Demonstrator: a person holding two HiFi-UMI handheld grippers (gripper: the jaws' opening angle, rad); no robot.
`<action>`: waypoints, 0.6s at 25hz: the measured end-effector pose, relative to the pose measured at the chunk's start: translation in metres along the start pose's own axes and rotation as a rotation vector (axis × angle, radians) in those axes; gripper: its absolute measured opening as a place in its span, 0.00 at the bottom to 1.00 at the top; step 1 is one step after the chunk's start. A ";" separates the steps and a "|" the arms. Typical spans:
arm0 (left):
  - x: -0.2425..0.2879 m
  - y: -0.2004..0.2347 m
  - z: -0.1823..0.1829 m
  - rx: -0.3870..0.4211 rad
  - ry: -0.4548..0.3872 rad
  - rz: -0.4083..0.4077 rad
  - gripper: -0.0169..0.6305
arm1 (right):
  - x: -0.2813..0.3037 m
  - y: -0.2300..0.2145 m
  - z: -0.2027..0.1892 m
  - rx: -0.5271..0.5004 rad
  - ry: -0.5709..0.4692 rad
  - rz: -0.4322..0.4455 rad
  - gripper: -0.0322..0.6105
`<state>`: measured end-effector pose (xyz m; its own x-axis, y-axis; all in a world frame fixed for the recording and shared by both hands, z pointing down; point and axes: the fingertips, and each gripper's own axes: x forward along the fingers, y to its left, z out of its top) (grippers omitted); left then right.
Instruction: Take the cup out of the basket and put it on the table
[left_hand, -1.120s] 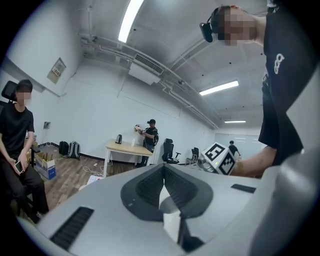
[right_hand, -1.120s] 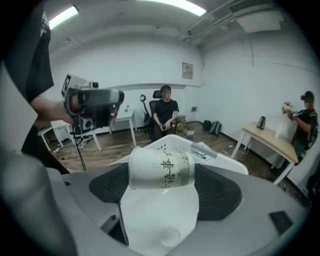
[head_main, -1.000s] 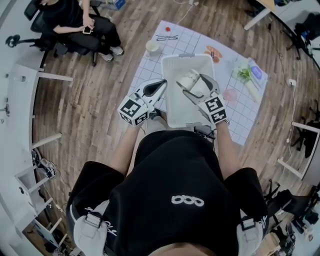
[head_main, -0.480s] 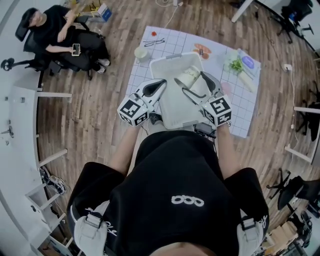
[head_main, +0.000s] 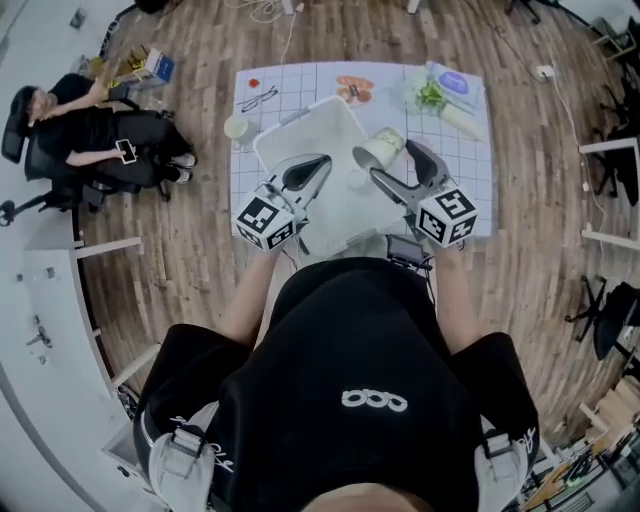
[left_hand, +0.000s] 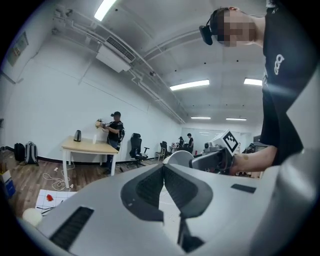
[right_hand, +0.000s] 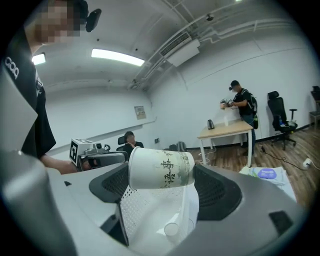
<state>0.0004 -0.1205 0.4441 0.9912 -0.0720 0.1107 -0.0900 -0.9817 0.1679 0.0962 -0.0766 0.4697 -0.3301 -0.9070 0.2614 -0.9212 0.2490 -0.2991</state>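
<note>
A white paper cup (head_main: 384, 148) with dark printed characters lies sideways between the jaws of my right gripper (head_main: 388, 158), which is shut on it. It hangs over the right rim of the white perforated basket (head_main: 290, 145). In the right gripper view the cup (right_hand: 160, 168) spans the two pads, with the basket's wall (right_hand: 140, 210) below it. My left gripper (head_main: 318, 166) is shut and empty above the basket's near left part. In the left gripper view its jaws (left_hand: 163, 168) meet, and the cup (left_hand: 179, 157) shows beyond them.
The basket stands on a table with a white grid mat (head_main: 310, 82). On the mat lie another cup (head_main: 237, 127), glasses (head_main: 260, 97), green vegetables (head_main: 430, 95) and a blue packet (head_main: 452, 82). A person sits in a chair (head_main: 90, 140) at the left, over wooden floor.
My right gripper has lifted the cup out of the basket's inside and carried it toward the right rim, rolling as it went. The left gripper has shifted sideways, still shut.
</note>
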 end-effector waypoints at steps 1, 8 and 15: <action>0.009 -0.005 0.000 0.004 0.006 -0.029 0.04 | -0.011 -0.008 -0.002 0.023 -0.015 -0.028 0.67; 0.071 -0.049 -0.004 0.023 0.043 -0.206 0.04 | -0.087 -0.059 -0.020 0.123 -0.076 -0.220 0.67; 0.107 -0.085 -0.009 0.033 0.073 -0.309 0.04 | -0.132 -0.090 -0.054 0.261 -0.109 -0.309 0.67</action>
<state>0.1129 -0.0433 0.4508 0.9614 0.2427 0.1299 0.2190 -0.9602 0.1732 0.2115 0.0387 0.5118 -0.0096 -0.9597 0.2807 -0.8854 -0.1223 -0.4484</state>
